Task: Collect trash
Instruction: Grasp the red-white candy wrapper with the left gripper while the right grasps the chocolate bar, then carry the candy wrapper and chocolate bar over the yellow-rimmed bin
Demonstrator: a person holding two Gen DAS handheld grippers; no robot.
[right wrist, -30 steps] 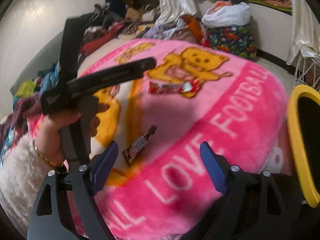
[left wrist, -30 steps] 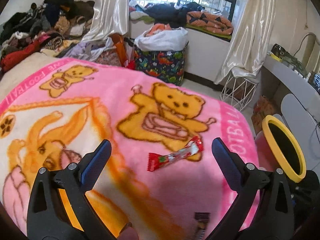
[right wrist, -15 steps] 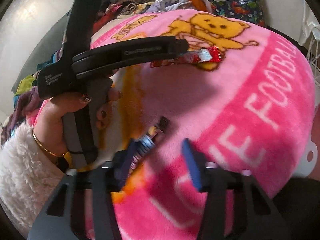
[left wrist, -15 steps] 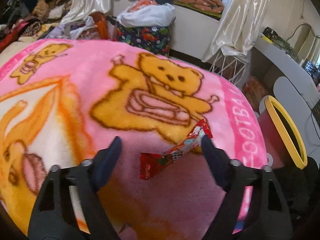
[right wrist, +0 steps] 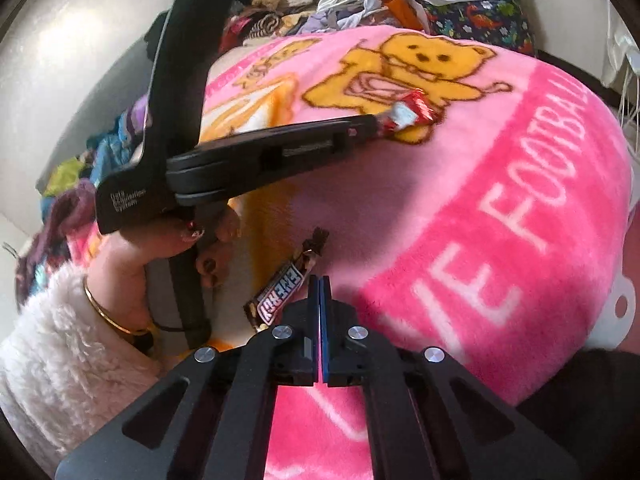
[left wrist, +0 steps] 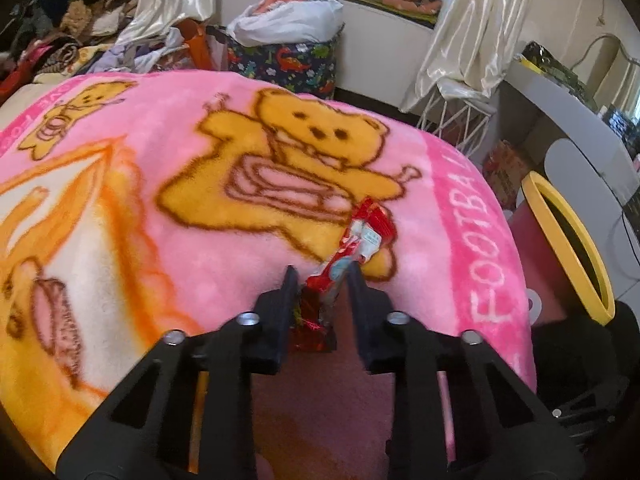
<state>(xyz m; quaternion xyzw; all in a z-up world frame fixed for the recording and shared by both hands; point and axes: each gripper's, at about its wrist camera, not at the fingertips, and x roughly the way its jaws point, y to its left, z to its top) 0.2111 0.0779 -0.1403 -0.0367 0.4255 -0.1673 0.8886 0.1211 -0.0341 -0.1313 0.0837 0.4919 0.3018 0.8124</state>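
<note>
Left gripper (left wrist: 320, 280) fingers clamped on red wrapper (left wrist: 362, 240) on the pink blanket (left wrist: 200, 240); right gripper (right wrist: 319, 286) fingers closing, nothing between them, Snickers wrapper (right wrist: 280, 294) just left of their tips.

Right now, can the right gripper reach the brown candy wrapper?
Probably, yes: the brown candy wrapper lies uncovered on the blanket just beside the right gripper. But its jaws are closing with nothing visibly between them.
</note>
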